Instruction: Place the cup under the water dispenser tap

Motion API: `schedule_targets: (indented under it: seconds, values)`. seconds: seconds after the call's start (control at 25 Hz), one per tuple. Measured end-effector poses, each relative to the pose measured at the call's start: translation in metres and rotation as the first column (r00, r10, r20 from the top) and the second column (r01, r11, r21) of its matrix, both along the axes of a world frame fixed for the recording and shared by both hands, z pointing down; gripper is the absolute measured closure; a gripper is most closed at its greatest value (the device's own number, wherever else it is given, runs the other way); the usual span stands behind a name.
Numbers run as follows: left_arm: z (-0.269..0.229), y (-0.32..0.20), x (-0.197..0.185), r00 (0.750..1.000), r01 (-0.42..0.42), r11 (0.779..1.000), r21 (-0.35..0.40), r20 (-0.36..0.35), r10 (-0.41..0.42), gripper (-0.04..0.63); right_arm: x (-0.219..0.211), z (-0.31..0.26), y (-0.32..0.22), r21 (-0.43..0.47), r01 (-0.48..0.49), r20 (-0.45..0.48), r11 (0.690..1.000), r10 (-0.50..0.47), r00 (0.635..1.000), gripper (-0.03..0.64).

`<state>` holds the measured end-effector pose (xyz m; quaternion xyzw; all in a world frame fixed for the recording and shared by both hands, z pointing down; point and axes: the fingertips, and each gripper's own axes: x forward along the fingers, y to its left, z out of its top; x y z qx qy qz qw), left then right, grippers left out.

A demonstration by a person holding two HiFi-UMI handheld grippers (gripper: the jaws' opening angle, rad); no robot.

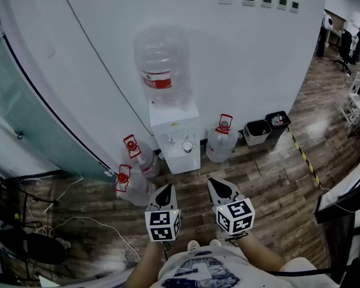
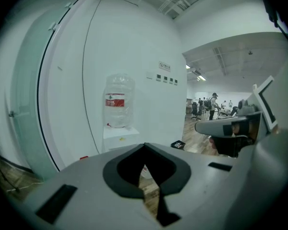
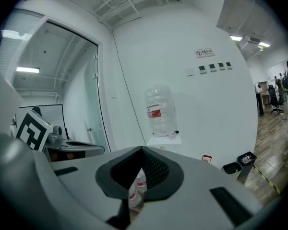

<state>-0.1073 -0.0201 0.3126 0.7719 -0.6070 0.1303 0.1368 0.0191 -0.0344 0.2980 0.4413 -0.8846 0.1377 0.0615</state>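
Observation:
A white water dispenser (image 1: 175,134) stands against the wall with a big clear bottle (image 1: 162,62) upside down on top. A small white cup (image 1: 187,146) sits in the dispenser's recess below the taps. My left gripper (image 1: 165,192) and right gripper (image 1: 219,188) hover side by side over the wooden floor, well short of the dispenser and pointing toward it. Both are shut with nothing between their jaws. In the left gripper view the left gripper (image 2: 145,145) faces the dispenser (image 2: 121,135). In the right gripper view the right gripper (image 3: 141,148) faces the bottle (image 3: 161,111).
Spare water bottles with red handles stand on the floor to the dispenser's left (image 1: 134,152) (image 1: 127,185) and right (image 1: 221,140). Two bins (image 1: 258,131) (image 1: 278,122) sit by the wall corner. Yellow-black tape (image 1: 303,155) runs across the floor. Cables (image 1: 78,224) lie at the left.

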Motion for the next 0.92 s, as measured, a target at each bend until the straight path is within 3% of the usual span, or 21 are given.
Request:
schedule_targets:
  seconds: [0.92]
  values:
    - [0.011, -0.008, 0.012, 0.999, -0.006, 0.999, -0.048, 0.047, 0.008, 0.546, 0.009, 0.010, -0.009, -0.040, 0.038, -0.012, 0.998, -0.038, 0.999, 0.596]
